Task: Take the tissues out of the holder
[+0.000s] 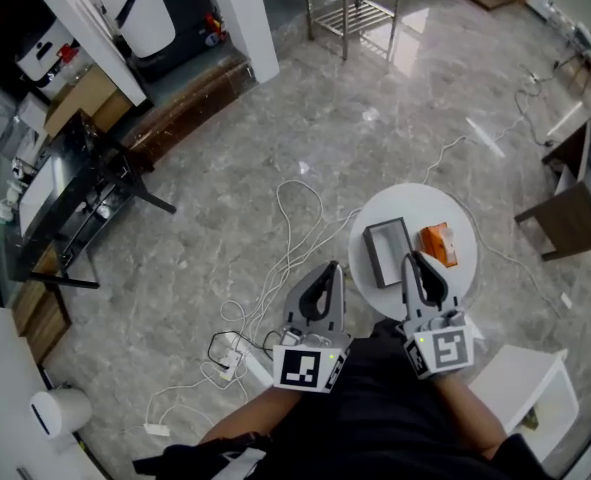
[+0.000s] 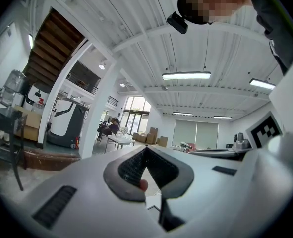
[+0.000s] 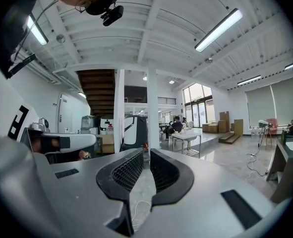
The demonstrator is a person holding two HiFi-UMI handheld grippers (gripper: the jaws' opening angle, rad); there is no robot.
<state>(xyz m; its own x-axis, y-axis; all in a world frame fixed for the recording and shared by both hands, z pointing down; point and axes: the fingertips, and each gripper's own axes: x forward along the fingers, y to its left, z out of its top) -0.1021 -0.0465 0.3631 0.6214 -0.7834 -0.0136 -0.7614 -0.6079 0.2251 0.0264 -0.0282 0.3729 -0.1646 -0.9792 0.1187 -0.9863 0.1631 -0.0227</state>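
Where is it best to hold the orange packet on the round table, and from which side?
Probably grip the orange packet across its long edges, coming down from above: it lies flat on the round table, and the dark holder sits close on its left.

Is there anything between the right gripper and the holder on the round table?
Nothing visible does. The right gripper hangs over the near edge of the round table, and the holder lies just beyond its tips on bare tabletop. The orange pack lies to the holder's right, out of the path.
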